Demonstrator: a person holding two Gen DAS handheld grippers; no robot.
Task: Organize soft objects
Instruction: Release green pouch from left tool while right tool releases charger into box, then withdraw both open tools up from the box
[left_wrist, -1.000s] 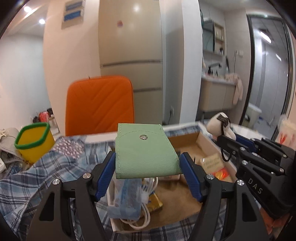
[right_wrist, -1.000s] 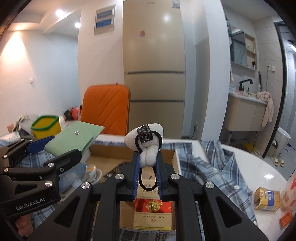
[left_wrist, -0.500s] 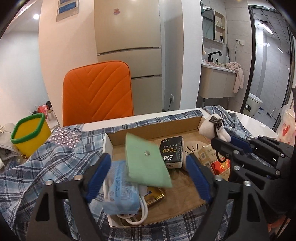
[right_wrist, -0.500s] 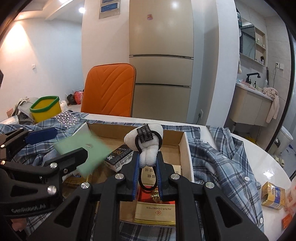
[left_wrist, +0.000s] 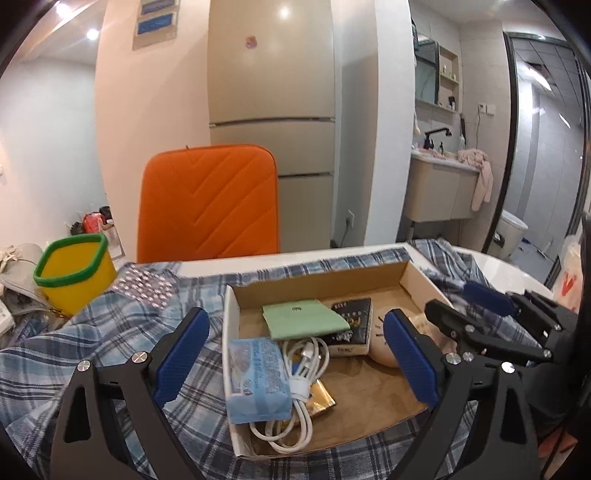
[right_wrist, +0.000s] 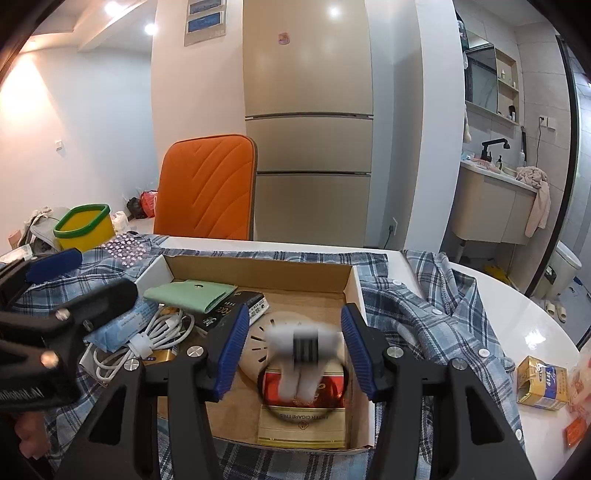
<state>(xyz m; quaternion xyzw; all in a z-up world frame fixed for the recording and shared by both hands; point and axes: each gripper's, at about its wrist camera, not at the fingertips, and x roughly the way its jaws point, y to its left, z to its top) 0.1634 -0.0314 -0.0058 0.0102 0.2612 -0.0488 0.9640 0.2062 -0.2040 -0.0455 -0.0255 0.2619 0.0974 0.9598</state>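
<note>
Both of the things we were holding a second ago are leaving our grippers. We are seeing the green pouch (left_wrist: 304, 319), which was clamped in the left gripper (left_wrist: 293, 356), now lying flat in the cardboard box (left_wrist: 321, 275), resting partly on a black packet (left_wrist: 352, 325) and above the white cable (left_wrist: 306, 369). We are finding the white soft toy (right_wrist: 303, 345), pinched a second ago in the right gripper (right_wrist: 293, 349), now loose and blurred between that gripper's fingers, over a red cigarette carton (right_wrist: 303, 406) and beside a round beige disc (right_wrist: 258, 347) in the box.

Going from the biggest things down, we are looking across a table draped with a blue plaid shirt (right_wrist: 424, 310), with an orange chair (left_wrist: 208, 203) behind it and a yellow bin (left_wrist: 72, 271) with a green rim off to the left. We are keeping the box in the middle of the shirt. Inside, at the left wall, a pale blue tissue pack (left_wrist: 255, 376) is lying against the cable.

We are holding the left gripper's blue fingers (left_wrist: 181, 350) spread wide, having just been opening, with nothing between them but the box below. We are holding the right gripper's fingers (right_wrist: 231, 349) apart too, having just been opening, with the toy between them and neither pad pressing it.
</note>
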